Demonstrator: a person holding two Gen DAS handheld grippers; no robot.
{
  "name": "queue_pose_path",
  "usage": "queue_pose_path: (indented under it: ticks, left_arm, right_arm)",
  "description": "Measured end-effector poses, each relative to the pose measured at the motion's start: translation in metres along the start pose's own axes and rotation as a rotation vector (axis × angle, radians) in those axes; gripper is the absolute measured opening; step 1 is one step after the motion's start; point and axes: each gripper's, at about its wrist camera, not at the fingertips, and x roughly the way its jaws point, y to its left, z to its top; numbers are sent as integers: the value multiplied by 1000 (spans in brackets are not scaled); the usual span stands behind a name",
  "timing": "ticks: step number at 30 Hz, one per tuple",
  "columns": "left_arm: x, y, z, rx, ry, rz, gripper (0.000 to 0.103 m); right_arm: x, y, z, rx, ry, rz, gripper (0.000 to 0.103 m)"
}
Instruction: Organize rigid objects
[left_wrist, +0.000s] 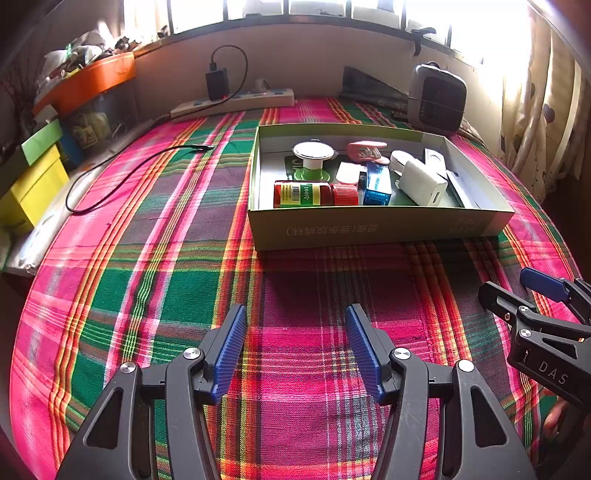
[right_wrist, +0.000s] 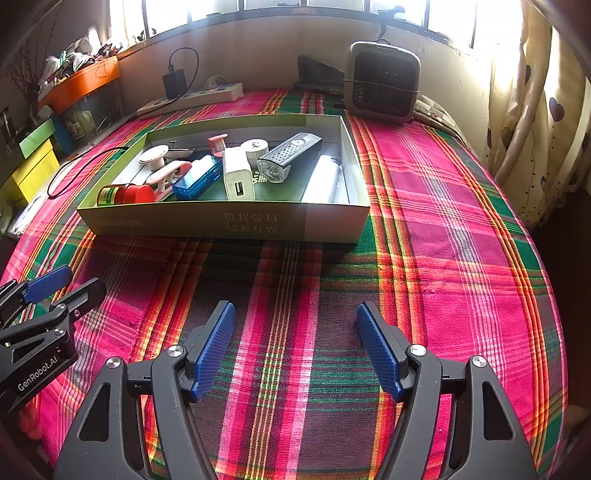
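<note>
A: Status?

B: Both claws empty. Left claw (left_wrist: 295, 347) has its jaws spread, nothing between them, hovering over the plaid cloth (left_wrist: 155, 280). Right claw (right_wrist: 295, 345) is the same: jaws apart, holding nothing.

A: Where are the objects?

B: All in the green cardboard box (right_wrist: 221, 221), which sits on the cloth ahead of both claws, well apart from them. No loose item shows on the cloth near the claws.

A: Count?

B: One each, as far as I can tell: red-capped bottle (left_wrist: 314, 194) lying on its side at the near-left corner, blue case (right_wrist: 197, 177) beside it, white charger block (right_wrist: 238, 179) in the middle, black-and-clear flashlight (right_wrist: 288, 157), white tube (right_wrist: 323, 179) along the right wall, pink clip (left_wrist: 367, 151), white-topped round stand (left_wrist: 313, 155). Also a white roll (right_wrist: 256, 147) behind the charger. Eight total, though items overlap, so something could be hidden.

A: Step?

B: My read: either the start or the very end. Everything is boxed but jumbled, so sorting inside the box may be what's left.

A: Next move?

B: Likely a reach forward over the near wall. The bottle is closest for the left claw, the tube for the right. Needs a top-down approach; the walls block a side entry.

A: Background?

B: Power strip (left_wrist: 236, 101) and a small heater (right_wrist: 382, 86) by the wall. Not task items, I'd guess.
</note>
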Motion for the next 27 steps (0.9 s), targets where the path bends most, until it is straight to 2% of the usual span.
queue_pose_path:
  ticks: [27]
  left_arm:
    - [0, 0, 0, 0, 0, 0, 56]
  right_arm:
    - [0, 0, 0, 0, 0, 0, 69]
